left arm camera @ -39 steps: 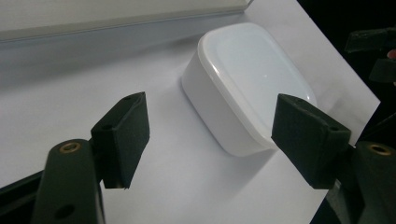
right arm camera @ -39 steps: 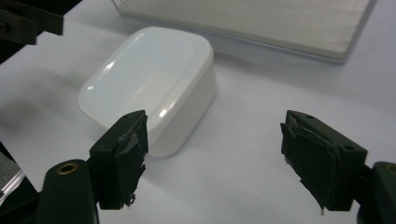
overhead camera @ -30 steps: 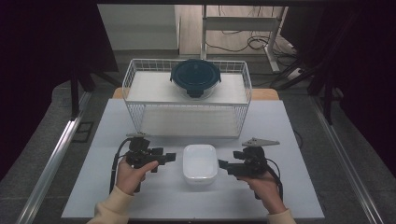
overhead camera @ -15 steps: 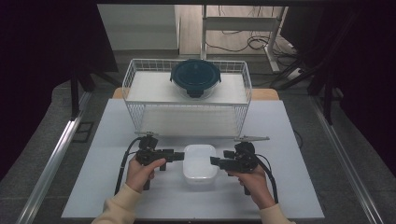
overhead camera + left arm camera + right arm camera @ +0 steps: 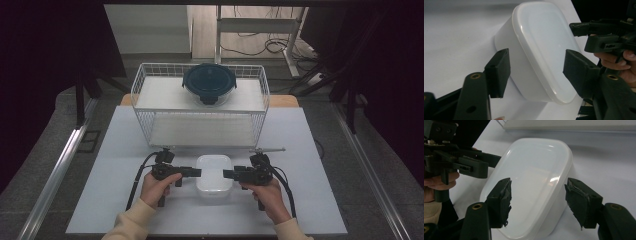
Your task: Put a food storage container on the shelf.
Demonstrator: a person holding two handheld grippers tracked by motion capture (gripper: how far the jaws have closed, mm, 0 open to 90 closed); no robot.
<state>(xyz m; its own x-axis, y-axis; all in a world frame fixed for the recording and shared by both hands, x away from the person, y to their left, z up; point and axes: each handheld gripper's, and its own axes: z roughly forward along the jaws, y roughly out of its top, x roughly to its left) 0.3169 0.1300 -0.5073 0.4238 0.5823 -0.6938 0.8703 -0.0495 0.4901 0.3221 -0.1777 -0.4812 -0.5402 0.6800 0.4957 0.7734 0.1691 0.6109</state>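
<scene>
We take the white lidded box (image 5: 214,173) as our landmark: it sits on the white table (image 5: 115,200), well in front of the wire basket (image 5: 200,107), which carries a round dark-lidded container (image 5: 209,84) on its upper shelf. We hold our left gripper (image 5: 194,172) just to the box's left and our right gripper (image 5: 229,174) just to its right, both aimed inward at its short sides.

In the left gripper view, the left gripper (image 5: 535,66) has its jaws spread wide, one on either side of the box (image 5: 541,50), with a gap showing between each pad and the plastic. In the right gripper view, the right gripper (image 5: 537,197) is likewise spread, its worn pads straddling the near end of the box (image 5: 529,182) without touching it. Neither holds anything.

We judge that we are at the approach step, closing in on the box from both sides before any grasp. The next move, as we read it, calls for easing each gripper a little farther inward until the pads flank the box's walls or lid rim, then pressing the jaws together evenly. Because the plastic looks smooth and the corners are rounded, we want both sides seated squarely, so the box neither slides on the table nor tilts when lifted.
</scene>
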